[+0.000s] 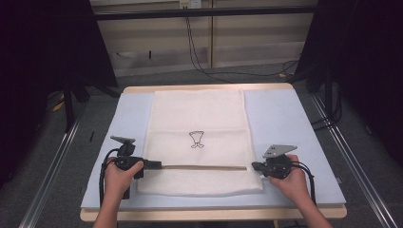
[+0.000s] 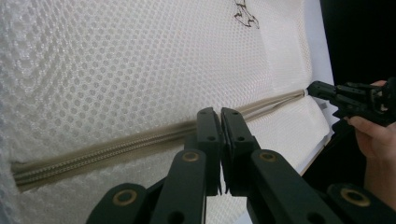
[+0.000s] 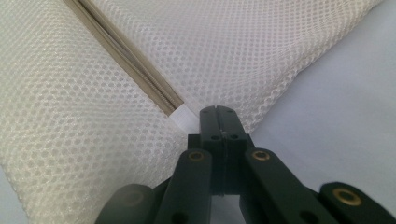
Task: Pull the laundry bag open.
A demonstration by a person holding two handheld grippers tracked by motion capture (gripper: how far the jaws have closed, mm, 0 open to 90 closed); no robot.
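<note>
The surface (image 1: pixel 285 123) is covered in pale blue, and a white mesh laundry bag (image 1: pixel 199 118) lies flat along its middle, a small black drawing (image 1: pixel 196 139) printed near the centre. A beige zipper (image 1: pixel 204 166) runs across the bag near the person's edge — the two claws sit at its opposite ends. The left claw (image 1: pixel 154 165) is clenched over the zipper line at the bag's left end, though what it pinches is hidden. The right claw (image 1: pixel 256 166) is clenched at the bag's right edge, just beside the zipper's white end tab (image 3: pixel 183 116) — whether it nips the mesh cannot be told.
</note>
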